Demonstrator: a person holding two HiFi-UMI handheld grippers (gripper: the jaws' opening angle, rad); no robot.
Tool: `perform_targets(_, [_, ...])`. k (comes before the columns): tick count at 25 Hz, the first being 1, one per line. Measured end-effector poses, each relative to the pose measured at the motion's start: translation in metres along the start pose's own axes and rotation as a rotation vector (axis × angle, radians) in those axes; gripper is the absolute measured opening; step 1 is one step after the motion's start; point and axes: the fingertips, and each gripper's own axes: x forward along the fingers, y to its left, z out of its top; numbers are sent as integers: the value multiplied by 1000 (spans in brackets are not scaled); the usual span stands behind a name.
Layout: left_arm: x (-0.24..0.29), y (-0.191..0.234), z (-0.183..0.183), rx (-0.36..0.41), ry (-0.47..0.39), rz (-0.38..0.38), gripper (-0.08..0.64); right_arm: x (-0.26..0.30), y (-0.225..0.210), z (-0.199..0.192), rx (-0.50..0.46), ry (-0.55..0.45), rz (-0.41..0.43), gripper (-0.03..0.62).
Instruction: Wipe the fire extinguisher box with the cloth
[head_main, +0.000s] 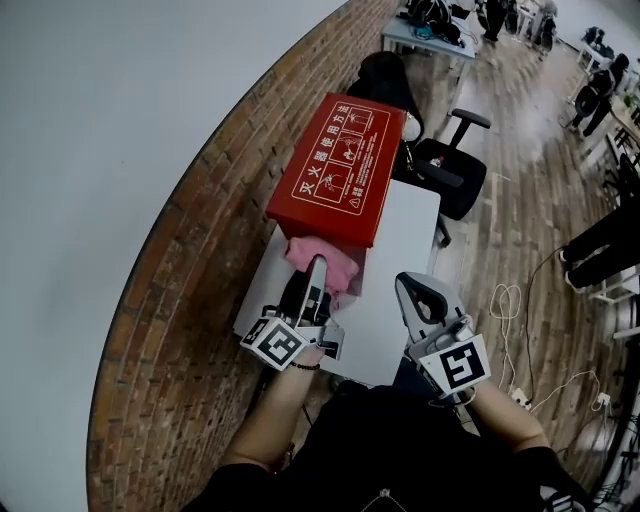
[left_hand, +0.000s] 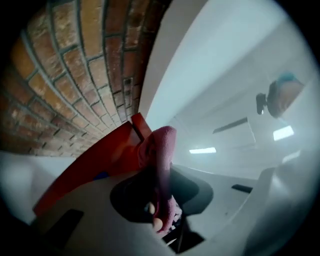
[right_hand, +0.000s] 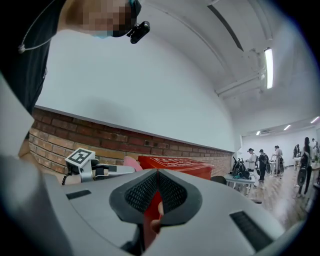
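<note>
Left tongs (head_main: 316, 270) are clamped on the pink cloth (head_main: 342, 262), bunched right at the near end of the red box (head_main: 335, 165). The box lies straight ahead on the white counter (head_main: 405, 240), long axis running away from the tongs beside the brick wall (head_main: 200, 230). Right tongs (head_main: 410, 288) are closed, empty, off to the side and farther from the box. The cloth hides the box's near face, so contact there is hard to judge.

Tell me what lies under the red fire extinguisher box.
A white table carries the box. The left gripper holds a pink cloth at its near end. The box's underside is hidden.
</note>
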Motion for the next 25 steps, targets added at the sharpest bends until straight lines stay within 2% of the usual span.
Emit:
perform_targets(2, [-7, -9, 2, 161, 23, -5, 129, 1, 1, 5, 31, -39, -5, 20])
perform_targets(5, [-16, -28, 1, 367, 51, -42, 129, -2, 0, -6, 59, 14, -21, 20])
perform_targets(9, [-23, -59, -13, 567, 95, -94, 130, -8, -1, -9, 77, 13, -10, 20])
perform_targets(13, [-27, -82, -29, 667, 127, -115, 130, -16, -8, -9, 88, -8, 16, 20])
perform_targets(22, [-23, -122, -75, 854, 139, -38, 130, -50, -45, -8, 107, -22, 122, 20])
perform_targets(25, [-20, -142, -98, 884, 143, -27, 130, -69, -62, -8, 95, -24, 155, 20])
